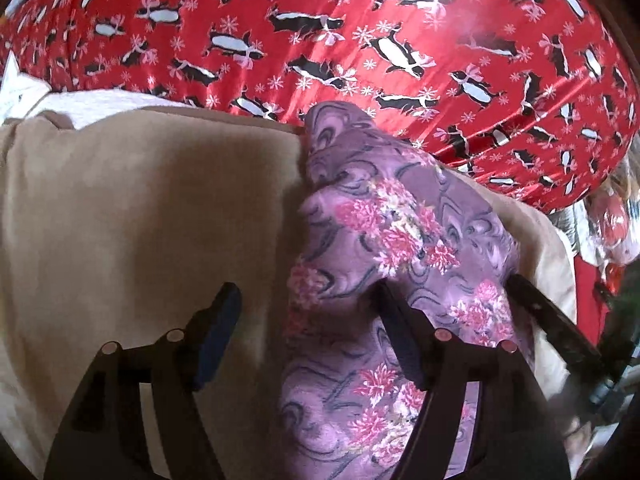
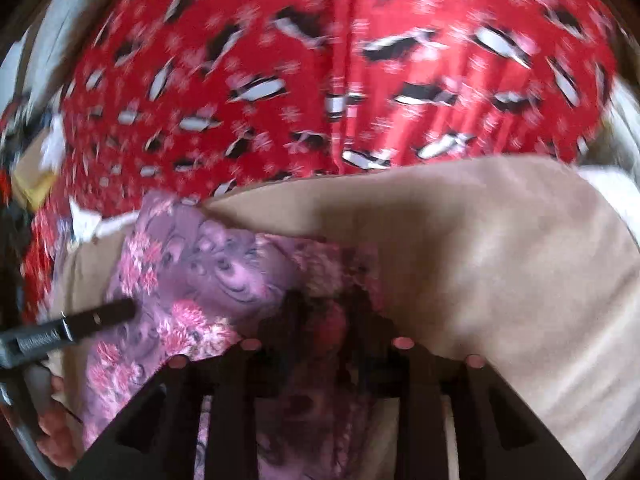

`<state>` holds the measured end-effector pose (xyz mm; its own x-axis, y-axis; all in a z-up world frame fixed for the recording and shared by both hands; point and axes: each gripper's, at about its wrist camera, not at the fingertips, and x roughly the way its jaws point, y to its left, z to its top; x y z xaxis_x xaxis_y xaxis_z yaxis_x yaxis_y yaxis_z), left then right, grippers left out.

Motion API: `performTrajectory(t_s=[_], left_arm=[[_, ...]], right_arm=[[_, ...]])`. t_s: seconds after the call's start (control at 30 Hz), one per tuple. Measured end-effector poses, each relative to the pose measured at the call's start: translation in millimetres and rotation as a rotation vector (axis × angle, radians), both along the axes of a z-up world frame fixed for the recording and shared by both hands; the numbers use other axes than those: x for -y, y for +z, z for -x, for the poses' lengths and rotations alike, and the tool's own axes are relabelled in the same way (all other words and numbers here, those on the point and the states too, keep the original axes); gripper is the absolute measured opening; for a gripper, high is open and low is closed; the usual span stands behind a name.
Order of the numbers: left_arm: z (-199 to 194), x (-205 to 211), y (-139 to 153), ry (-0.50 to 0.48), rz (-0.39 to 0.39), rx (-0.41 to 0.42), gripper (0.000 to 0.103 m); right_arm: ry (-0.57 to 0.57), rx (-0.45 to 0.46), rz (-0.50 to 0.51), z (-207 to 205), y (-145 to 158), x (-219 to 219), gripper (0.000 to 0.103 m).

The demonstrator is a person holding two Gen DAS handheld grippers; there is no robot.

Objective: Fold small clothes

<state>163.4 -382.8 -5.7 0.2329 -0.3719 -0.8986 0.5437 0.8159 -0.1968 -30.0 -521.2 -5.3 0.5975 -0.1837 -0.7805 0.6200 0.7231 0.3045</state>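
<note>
Black plastic fingers of the left gripper [image 1: 308, 330] stand wide apart, so this gripper is open. Its left finger is over the beige cloth [image 1: 160, 216]. Its right finger lies against the purple garment [image 1: 384, 220], and a fold of the garment sits between the two fingers without being pinched. In the right wrist view the left gripper [image 2: 120, 312] comes in from the left edge, with its tip resting on the same garment [image 2: 192, 280].

The right gripper [image 2: 326, 316] looks closed on the purple garment: its two dark fingers are close together and the flowered fabric is bunched up between them. This view is blurred, so the exact contact is hard to see. In the left wrist view one dark finger of the right gripper [image 1: 532, 300] shows at the right side of the garment.

The garment is purple with pink flowers and dark swirls. It lies crumpled in a long strip on the beige cloth, which spreads on both sides of it. Beyond the beige cloth there is a red fabric with penguins [image 1: 360, 40] and snowflakes, which fills the upper part of both views [image 2: 320, 80]. A white piece of cloth [image 1: 24, 88] shows at the far left, beside the red fabric.
</note>
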Motion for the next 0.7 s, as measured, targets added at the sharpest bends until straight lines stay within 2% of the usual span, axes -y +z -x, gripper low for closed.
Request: performTrajectory(t_s=[0.07,0.2,0.27,0.3,0.37,0.43,0.5,0.53,0.57,0.63,0.7], left_arm=[[3.0,-1.6,2.7,0.002,-0.005,0.003,0.071],[10.4,-5.9,2.8,0.016,-0.016,-0.008,0.071],[16.7,-9.2,4.8,0.013,-0.032,-0.001,0.071],[22.2,-12.4,8.5,0.003,-0.040,0.005,0.071],[31.3,-19.0,16.2,-0.014,-0.050,0.024,0.071],[42.0,-28.8,24.0,-0.033,-0.057,0.053,0.071],[52.6,-40.6,26.3,-0.048,-0.058,0.051,0.071],[58.7,-47.2,24.6,-0.054,-0.046,0.040,0.071],[66.6,-54.7,17.4,-0.061,-0.043,0.015,0.071],[75.0,-60.7,-0.1,-0.077,-0.068,-0.042,0.072],[78.5,-74.9,-2.0,-0.059,-0.019,-0.091,0.072]], right_arm=[[0.026,0.051,0.024,18.5,15.6,-10.4,0.033],[0.130,0.175,0.006,48.1,29.3,-40.8,0.032],[0.169,0.068,0.046,46.0,17.1,-57.2,0.035],[0.195,-0.057,0.083,40.7,3.8,-65.9,0.036],[0.179,-0.032,0.109,49.2,10.7,-72.5,0.037],[0.143,0.020,0.080,63.9,25.7,-74.7,0.039],[0.154,0.085,0.096,78.4,35.9,-88.7,0.040],[0.166,0.086,0.103,79.6,34.3,-94.1,0.040],[0.185,0.059,0.108,81.4,27.4,-99.3,0.044],[0.218,-0.092,0.091,77.0,0.2,-106.5,0.043],[0.184,-0.051,0.071,85.8,5.5,-106.5,0.043]])
